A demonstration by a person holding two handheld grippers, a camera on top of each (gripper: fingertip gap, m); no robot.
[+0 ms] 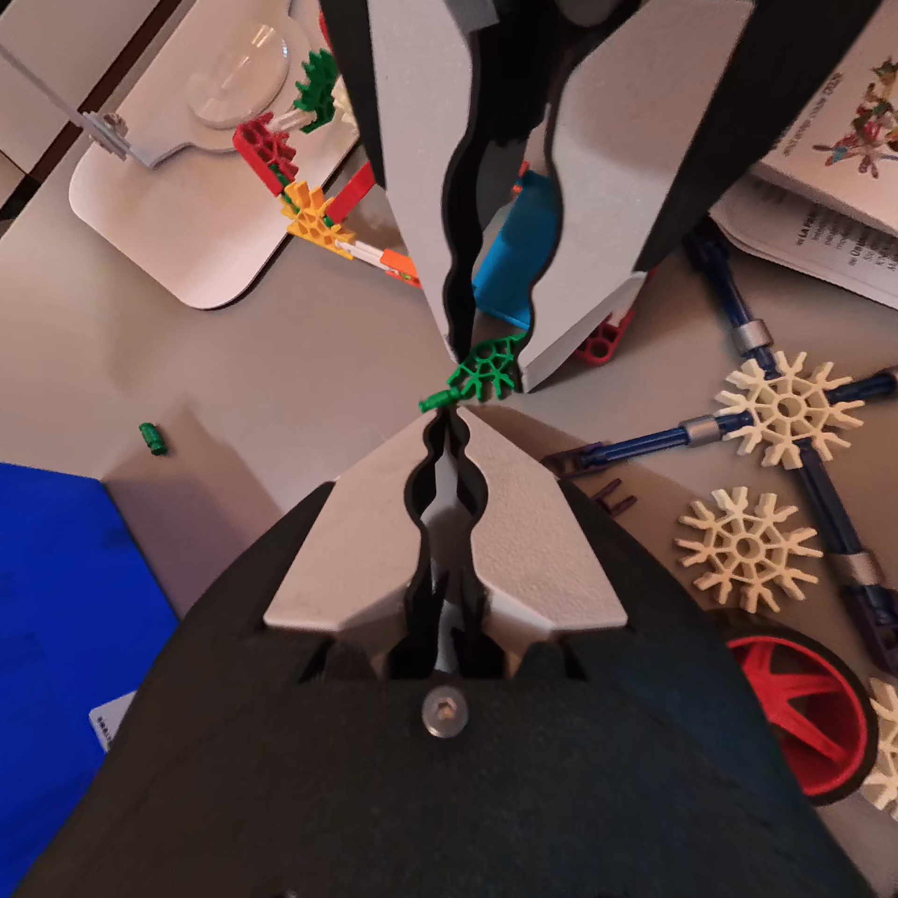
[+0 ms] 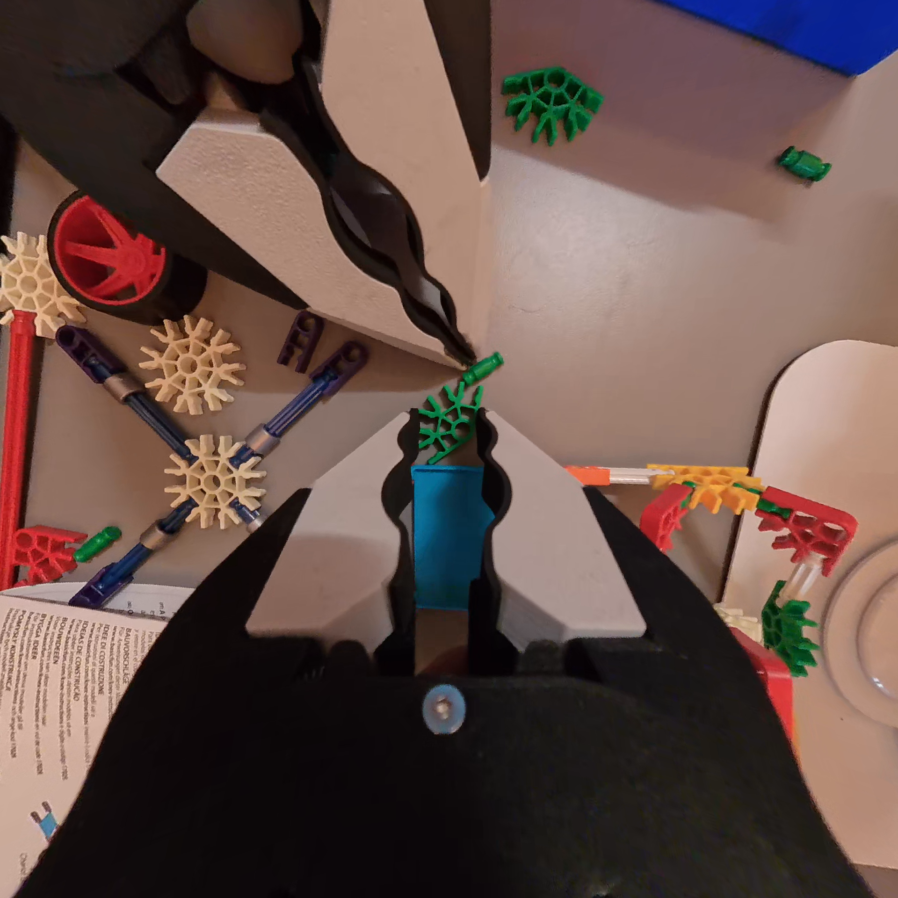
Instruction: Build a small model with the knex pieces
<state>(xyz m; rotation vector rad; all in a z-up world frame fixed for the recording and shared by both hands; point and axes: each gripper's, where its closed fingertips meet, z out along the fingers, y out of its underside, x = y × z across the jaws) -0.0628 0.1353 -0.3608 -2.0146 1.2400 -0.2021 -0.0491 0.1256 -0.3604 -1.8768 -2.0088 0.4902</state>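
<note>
My left gripper (image 1: pixel 446 413) is shut on a short green rod (image 1: pixel 434 401), pinched at its very tips. My right gripper (image 2: pixel 448 417) is shut on a green fan-shaped connector (image 2: pixel 449 423) and holds it above the grey table. The two grippers face each other tip to tip. The rod's (image 2: pixel 482 366) free end sits at the connector's (image 1: pixel 486 368) outer edge, touching it or nearly so. A light-blue block (image 2: pixel 447 534) lies on the table below the right gripper.
A loose green rod (image 1: pixel 153 439) and a second green connector (image 2: pixel 551 102) lie near a blue box (image 1: pixel 48 631). Cream snowflake connectors (image 1: pixel 785 408) on blue rods, a red wheel (image 1: pixel 806 719) and a booklet (image 1: pixel 826 146) crowd one side. A red-yellow-green assembly (image 1: pixel 311 214) rests by a white stand base (image 1: pixel 170 218). The tips of both grippers are at nearly the same place.
</note>
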